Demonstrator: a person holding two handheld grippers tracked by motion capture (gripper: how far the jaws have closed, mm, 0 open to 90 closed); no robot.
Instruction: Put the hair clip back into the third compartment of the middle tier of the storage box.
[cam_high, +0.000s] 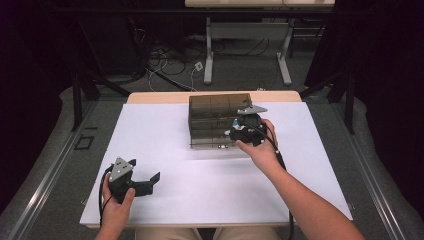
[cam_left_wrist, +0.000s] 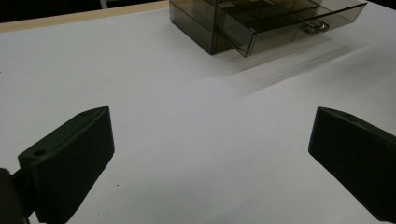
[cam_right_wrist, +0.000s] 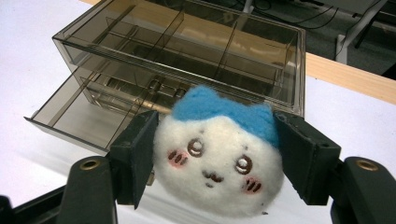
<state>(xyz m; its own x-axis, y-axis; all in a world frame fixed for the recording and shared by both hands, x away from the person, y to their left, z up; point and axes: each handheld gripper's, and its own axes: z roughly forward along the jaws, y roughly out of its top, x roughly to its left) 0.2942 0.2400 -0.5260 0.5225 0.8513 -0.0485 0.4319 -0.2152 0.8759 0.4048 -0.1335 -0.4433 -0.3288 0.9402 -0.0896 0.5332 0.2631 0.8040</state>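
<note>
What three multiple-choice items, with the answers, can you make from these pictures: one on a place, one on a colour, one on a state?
1. Where is the left tool?
A. Inside the drawer
B. Over the white table, near the front left
C. On top of the box

2. What colour is the top of the plush toy?
A. Blue
B. Red
C. Green

3. In what state is the bottom drawer of the smoky clear drawer box?
A. Taken out and lying beside the box
B. Fully closed
C. Pulled out partly

Answers:
1 B: the high view shows it at the table's front left, far from the box.
2 A: the right tool view shows a blue cap above the white face.
3 C: the drawer sticks out from the box front in both tool views.
</note>
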